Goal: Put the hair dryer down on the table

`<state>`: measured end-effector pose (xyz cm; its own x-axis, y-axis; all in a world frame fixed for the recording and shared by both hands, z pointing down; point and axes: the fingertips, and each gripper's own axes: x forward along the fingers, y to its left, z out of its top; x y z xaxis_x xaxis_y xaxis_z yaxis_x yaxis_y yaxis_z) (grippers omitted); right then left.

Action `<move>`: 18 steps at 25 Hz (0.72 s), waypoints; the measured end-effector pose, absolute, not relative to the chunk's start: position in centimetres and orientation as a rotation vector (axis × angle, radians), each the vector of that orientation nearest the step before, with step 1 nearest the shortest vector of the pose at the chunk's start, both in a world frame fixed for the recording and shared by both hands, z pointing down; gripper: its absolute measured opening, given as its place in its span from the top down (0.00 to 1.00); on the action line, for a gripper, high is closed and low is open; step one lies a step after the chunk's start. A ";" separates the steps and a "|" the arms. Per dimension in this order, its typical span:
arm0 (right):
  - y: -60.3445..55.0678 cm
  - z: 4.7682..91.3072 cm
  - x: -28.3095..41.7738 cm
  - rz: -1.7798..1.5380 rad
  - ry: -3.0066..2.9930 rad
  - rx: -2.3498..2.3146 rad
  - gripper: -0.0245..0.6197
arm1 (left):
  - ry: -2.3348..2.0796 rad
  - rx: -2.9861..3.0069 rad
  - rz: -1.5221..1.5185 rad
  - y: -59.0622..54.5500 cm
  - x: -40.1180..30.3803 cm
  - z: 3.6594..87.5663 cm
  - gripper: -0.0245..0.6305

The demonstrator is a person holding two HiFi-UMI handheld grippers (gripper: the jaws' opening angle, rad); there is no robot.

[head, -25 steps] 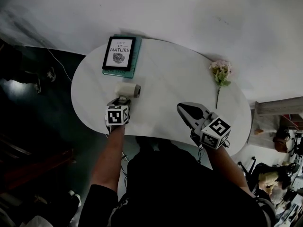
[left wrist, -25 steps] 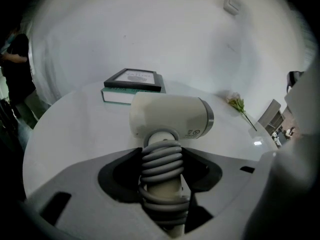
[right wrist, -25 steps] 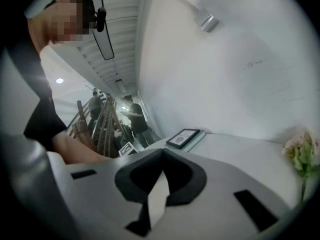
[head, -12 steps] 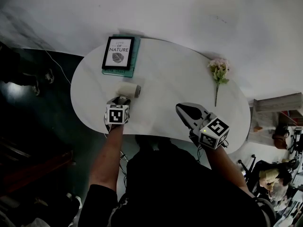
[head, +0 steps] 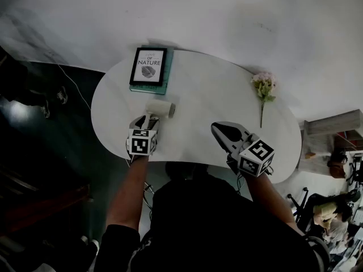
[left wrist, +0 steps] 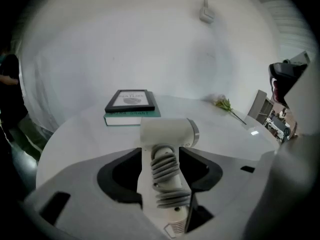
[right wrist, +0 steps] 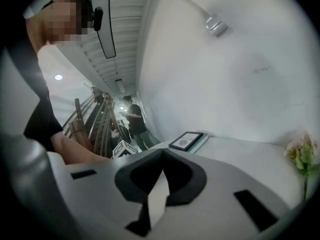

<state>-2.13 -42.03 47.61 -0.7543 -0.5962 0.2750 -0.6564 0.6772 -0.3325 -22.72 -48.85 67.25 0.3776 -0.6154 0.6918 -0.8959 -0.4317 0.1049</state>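
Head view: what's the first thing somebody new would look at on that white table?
Probably the cream hair dryer near the table's front left edge, its cord-wrapped handle gripped in the left claw. Next comes the framed NATURE picture lying on a teal book at the far left. The pink flower stem lies alone at the far right.

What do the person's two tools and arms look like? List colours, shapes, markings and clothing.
The left tool and right tool match: pale grey, wedge-shaped bodies lined with black pads. Each carries a cube with black-and-white square markers on its faces. The person wears a black short-sleeved top; the forearms are bare.
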 end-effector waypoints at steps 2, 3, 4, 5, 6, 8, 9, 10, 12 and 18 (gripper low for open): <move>-41.9 47.1 -2.7 0.605 -2.744 1.044 0.95 | -1.300 2.214 0.769 -49.0 -23.2 66.0 0.59; -41.9 46.8 -3.0 0.596 -2.745 1.054 0.95 | -1.297 2.239 0.760 -49.1 -23.5 65.4 0.59; -41.9 46.6 -3.3 0.588 -2.745 1.067 0.95 | -1.293 2.266 0.751 -49.2 -23.8 64.7 0.59; -41.8 46.3 -3.5 0.579 -2.744 1.082 0.95 | -1.286 2.294 0.738 -49.3 -24.1 64.0 0.59; -41.8 46.0 -3.7 0.568 -2.742 1.099 0.95 | -1.278 2.324 0.721 -49.3 -24.2 63.1 0.60; -41.5 45.3 -3.7 0.552 -2.735 1.138 0.95 | -1.256 2.396 0.677 -49.5 -24.2 61.1 0.62; -41.5 45.0 -3.6 0.547 -2.732 1.161 0.95 | -1.245 2.437 0.652 -49.6 -24.1 60.2 0.63; -41.4 44.8 -3.3 0.540 -2.728 1.185 0.95 | -1.232 2.476 0.629 -49.7 -23.9 59.3 0.64; -41.2 44.3 -2.9 0.523 -2.720 1.229 0.95 | -1.202 2.538 0.605 -49.7 -23.7 57.9 0.68; -40.4 42.9 -1.8 0.497 -2.719 1.300 0.95 | -1.196 2.626 0.569 -49.2 -23.7 54.0 0.82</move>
